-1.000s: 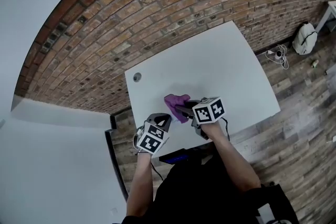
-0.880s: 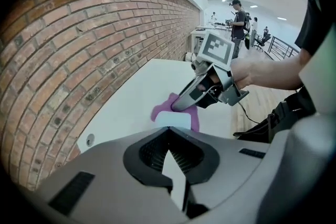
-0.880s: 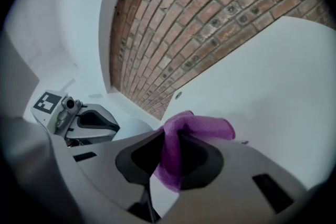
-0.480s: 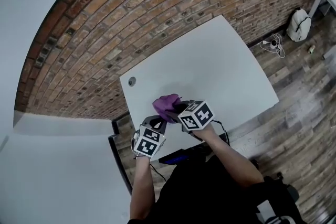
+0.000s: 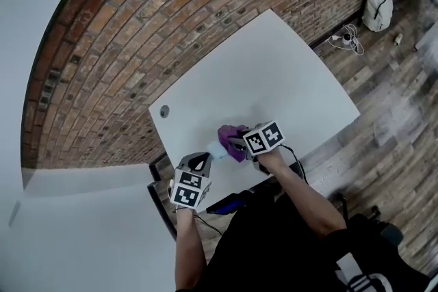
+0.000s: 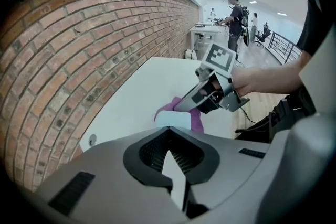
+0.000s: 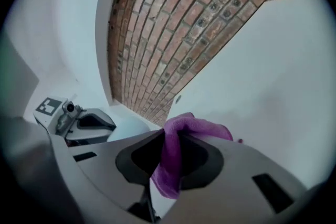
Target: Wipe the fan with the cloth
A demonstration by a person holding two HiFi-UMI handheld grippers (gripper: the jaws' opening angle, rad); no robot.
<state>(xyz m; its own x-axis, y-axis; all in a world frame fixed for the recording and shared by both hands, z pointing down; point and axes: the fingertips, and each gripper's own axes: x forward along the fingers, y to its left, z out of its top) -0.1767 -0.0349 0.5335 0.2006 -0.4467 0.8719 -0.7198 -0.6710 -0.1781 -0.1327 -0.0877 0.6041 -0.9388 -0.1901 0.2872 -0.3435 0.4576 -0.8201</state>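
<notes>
A small pale fan is held just above the white table, near its front edge. My left gripper is shut on its thin white stem, and the fan's pale body shows just past the jaws. From the right, my right gripper is shut on a purple cloth. The cloth hangs bunched between those jaws and lies against the fan's right side. In the right gripper view the fan's rounded head sits beside the left gripper.
A round cable hole sits near the table's left corner. A brick wall runs behind the table. A backpack and loose cables lie on the wooden floor at the far right. People stand far off.
My right gripper has come down with the cloth and shifted a little right, so the fan's pale head now shows left of the cloth. The left gripper has stayed put.
</notes>
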